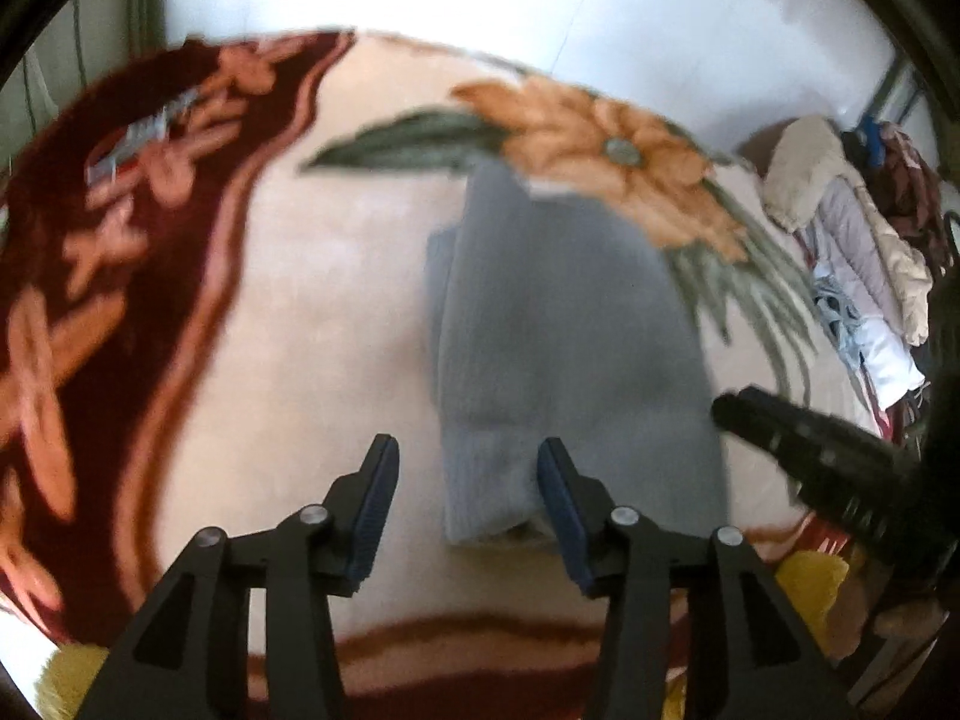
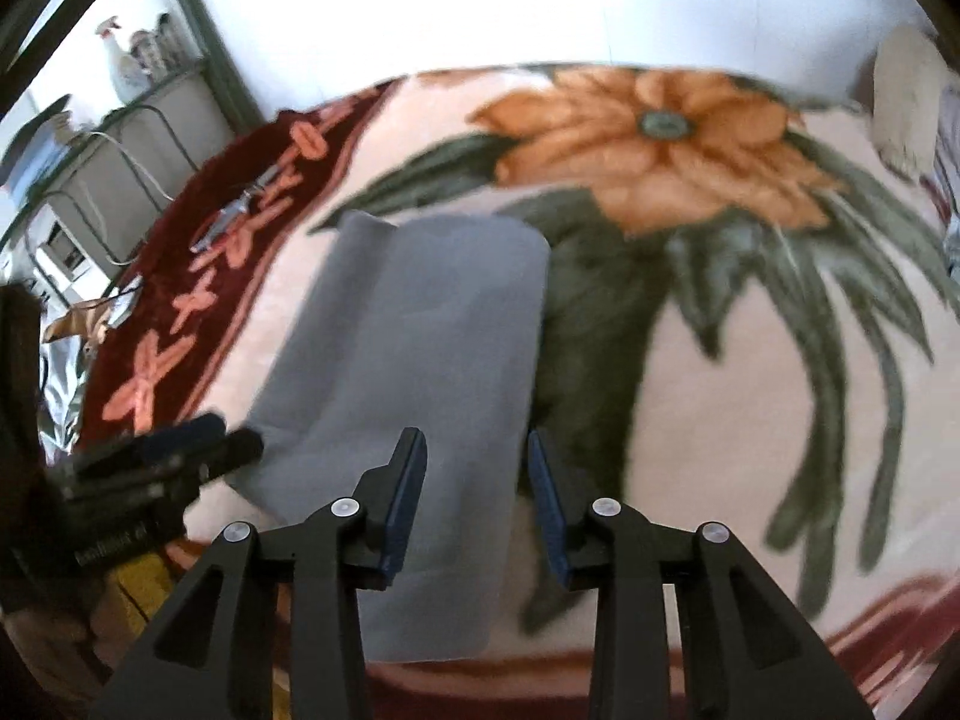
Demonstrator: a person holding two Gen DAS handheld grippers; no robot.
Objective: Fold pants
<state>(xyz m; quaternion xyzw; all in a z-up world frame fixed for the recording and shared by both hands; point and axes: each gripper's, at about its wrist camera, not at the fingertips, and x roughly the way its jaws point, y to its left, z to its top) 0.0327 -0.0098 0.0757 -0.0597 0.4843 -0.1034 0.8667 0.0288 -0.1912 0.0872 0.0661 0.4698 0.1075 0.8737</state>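
Grey pants (image 1: 558, 324) lie folded into a long flat stack on a floral blanket (image 1: 300, 300); they also show in the right wrist view (image 2: 420, 360). My left gripper (image 1: 468, 456) is open and empty, above the near left edge of the pants. My right gripper (image 2: 477, 450) is open and empty, above the near right edge of the pants. The right gripper shows at the right of the left wrist view (image 1: 780, 426), and the left gripper shows at the left of the right wrist view (image 2: 180, 456). Both views are blurred by motion.
The blanket (image 2: 750, 390) has a large orange flower (image 2: 654, 138) with green leaves and a dark red border (image 1: 150, 252). A pile of clothes (image 1: 852, 252) lies at the far right. A shelf with bottles (image 2: 132, 78) stands at the far left.
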